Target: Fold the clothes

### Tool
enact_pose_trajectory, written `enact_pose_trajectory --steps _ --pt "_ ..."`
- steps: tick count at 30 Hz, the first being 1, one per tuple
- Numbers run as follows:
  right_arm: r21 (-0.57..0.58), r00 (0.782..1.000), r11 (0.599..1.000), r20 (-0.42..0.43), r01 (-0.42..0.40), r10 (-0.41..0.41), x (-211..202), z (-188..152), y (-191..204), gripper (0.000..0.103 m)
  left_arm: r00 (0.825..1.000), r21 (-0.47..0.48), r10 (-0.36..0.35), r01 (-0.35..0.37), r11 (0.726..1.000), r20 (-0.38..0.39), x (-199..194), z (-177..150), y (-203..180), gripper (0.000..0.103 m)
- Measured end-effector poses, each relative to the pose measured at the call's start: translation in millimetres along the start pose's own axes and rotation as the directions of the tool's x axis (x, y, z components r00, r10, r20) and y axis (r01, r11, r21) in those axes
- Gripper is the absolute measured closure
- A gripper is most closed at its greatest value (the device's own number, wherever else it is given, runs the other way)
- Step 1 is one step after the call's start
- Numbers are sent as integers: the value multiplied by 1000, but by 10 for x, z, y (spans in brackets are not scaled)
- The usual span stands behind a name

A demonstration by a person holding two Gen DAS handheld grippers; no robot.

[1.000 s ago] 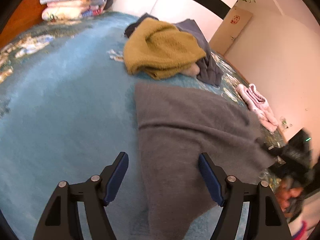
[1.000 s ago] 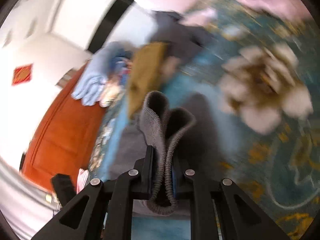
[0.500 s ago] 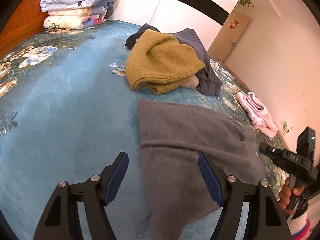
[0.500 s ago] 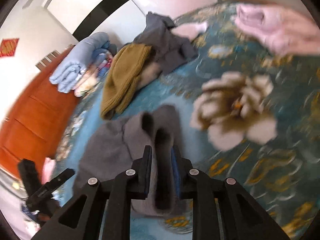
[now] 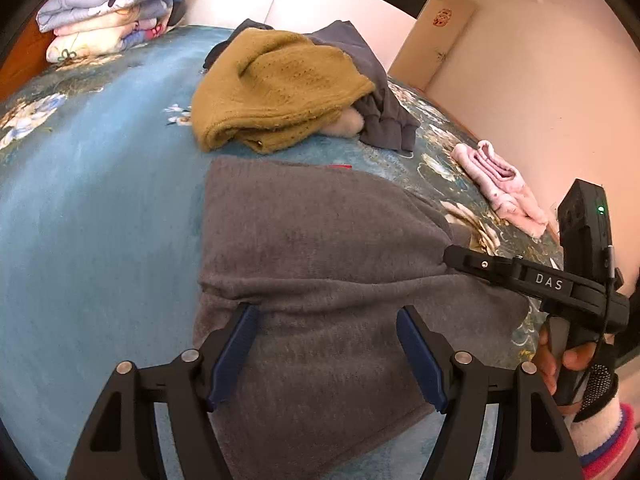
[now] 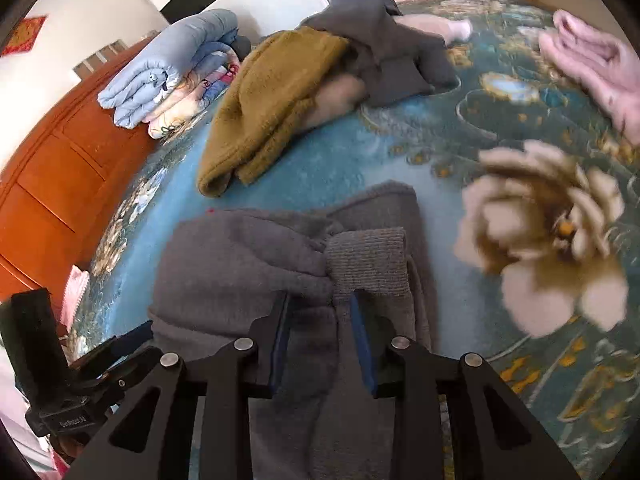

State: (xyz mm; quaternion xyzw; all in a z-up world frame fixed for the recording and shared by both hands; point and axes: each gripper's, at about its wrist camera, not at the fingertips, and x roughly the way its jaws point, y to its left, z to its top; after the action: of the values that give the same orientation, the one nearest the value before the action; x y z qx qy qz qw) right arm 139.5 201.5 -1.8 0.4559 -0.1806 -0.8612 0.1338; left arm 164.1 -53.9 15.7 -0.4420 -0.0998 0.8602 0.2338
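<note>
A grey sweater (image 5: 320,248) lies spread on the blue floral bedspread (image 5: 100,200), partly folded over itself. My left gripper (image 5: 326,352) is open and empty, hovering over the sweater's near part. My right gripper (image 6: 322,340) has its jaws slightly apart, with the sweater's ribbed cuff (image 6: 368,264) lying just beyond the tips and grey cloth (image 6: 240,264) between and below them. The right gripper's body also shows in the left wrist view (image 5: 520,276) at the sweater's right edge.
A pile with a mustard sweater (image 5: 276,84) and a dark grey garment (image 5: 380,108) sits behind the grey sweater. A folded pink garment (image 5: 500,184) lies at the right. Stacked quilts (image 5: 112,12) rest by the orange headboard (image 6: 52,160).
My right gripper carried the sleeve across and down onto the sweater, and its jaws have parted around the cloth. My left gripper moved closer over the sweater, staying open.
</note>
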Motion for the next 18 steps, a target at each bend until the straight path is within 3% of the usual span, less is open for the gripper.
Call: enact_pose_trajectory --steps 6,8,10,13,18 --pt "-46 999 999 49 -3 6 -281 -21 97 68 999 -62 7 -4 998 39 -223 29 182 27" --pt "-57 997 998 76 -8 12 -404 -41 83 47 998 -94 26 -21 995 53 -294 33 300 27" --pt "-30 996 1000 88 2 1 -451 -56 -24 43 998 -144 43 -37 989 38 -255 27 457 27" --pt "50 998 999 54 8 -11 -373 -78 -235 40 1000 -225 6 -6 974 0 -153 -5 644 27" --pt "125 998 990 -19 -62 65 -129 -135 -413 40 998 -273 -55 44 961 -36 -13 13 694 27"
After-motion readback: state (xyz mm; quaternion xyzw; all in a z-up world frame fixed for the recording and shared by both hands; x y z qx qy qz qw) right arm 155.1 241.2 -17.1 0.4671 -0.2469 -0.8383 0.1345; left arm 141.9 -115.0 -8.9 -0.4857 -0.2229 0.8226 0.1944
